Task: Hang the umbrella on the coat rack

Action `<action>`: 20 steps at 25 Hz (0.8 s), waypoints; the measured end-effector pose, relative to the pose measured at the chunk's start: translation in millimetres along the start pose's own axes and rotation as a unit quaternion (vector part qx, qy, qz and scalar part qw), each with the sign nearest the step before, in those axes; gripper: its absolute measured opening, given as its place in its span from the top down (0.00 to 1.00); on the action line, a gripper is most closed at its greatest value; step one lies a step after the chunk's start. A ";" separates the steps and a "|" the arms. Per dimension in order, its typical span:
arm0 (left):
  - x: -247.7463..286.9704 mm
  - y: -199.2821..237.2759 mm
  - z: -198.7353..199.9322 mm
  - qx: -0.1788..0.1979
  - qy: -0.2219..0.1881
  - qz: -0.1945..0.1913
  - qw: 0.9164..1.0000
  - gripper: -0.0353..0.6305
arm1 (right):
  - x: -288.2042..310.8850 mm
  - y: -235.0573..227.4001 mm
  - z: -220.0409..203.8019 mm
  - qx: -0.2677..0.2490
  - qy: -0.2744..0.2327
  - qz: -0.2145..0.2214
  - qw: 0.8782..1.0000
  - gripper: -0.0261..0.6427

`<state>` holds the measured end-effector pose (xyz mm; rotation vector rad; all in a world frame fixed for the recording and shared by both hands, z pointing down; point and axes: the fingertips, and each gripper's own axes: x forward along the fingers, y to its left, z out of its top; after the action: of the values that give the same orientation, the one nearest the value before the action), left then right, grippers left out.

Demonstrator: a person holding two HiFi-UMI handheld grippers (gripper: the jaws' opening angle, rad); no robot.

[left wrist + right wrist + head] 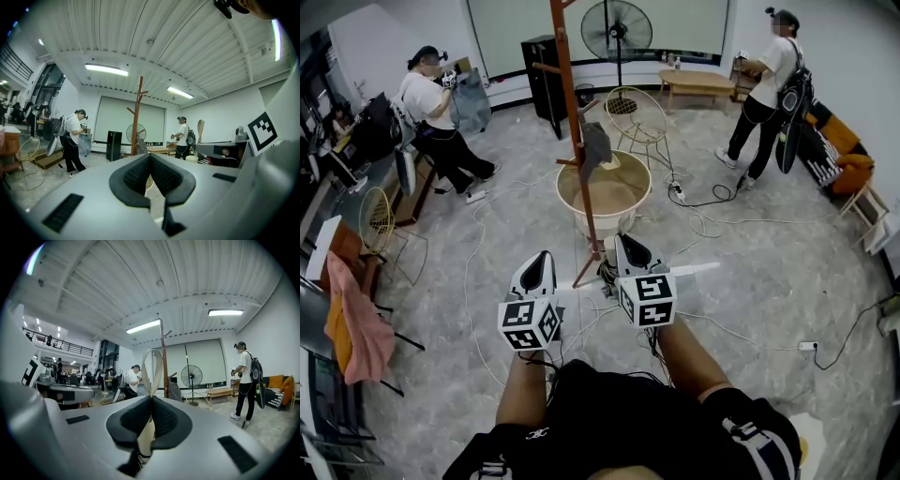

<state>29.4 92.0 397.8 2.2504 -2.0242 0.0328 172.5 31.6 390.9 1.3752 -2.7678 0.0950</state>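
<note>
The coat rack [572,112] is a tall red-brown wooden pole with short pegs, standing just ahead of both grippers; a grey cloth [595,145] hangs on one peg. My right gripper [628,246] is shut on the umbrella's cream strap loop [152,369], which sticks up out of the jaws. The cream handle [146,434] shows below the pads, and the white umbrella [698,269] pokes out to the right. The rack's pole [164,362] rises right behind the loop. My left gripper [539,262] hangs beside it, shut with nothing in it [150,157], and faces the rack [139,117].
A round beige tub [605,192] sits at the rack's foot, with a wire chair [637,117] and a standing fan [617,28] behind it. Cables [712,225] trail over the floor. One person [431,112] stands far left and another [769,94] far right.
</note>
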 end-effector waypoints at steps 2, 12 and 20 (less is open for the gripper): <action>8.4 -3.7 0.8 0.001 0.000 -0.003 1.000 0.92 | 1.8 -7.1 1.4 0.000 -0.001 -0.002 1.000 0.93; 67.8 9.8 0.3 0.000 -0.007 -0.025 1.000 0.92 | 48.2 -32.9 0.7 0.000 -0.005 -0.020 1.000 0.93; 152.6 58.8 -2.4 -0.017 0.000 -0.044 0.999 0.92 | 136.2 -50.3 0.5 -0.009 0.005 -0.032 0.999 0.93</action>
<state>-12.3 -64.8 418.5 2.3156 -1.9091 -0.0082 130.4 -106.9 401.8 1.4543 -2.7071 0.0731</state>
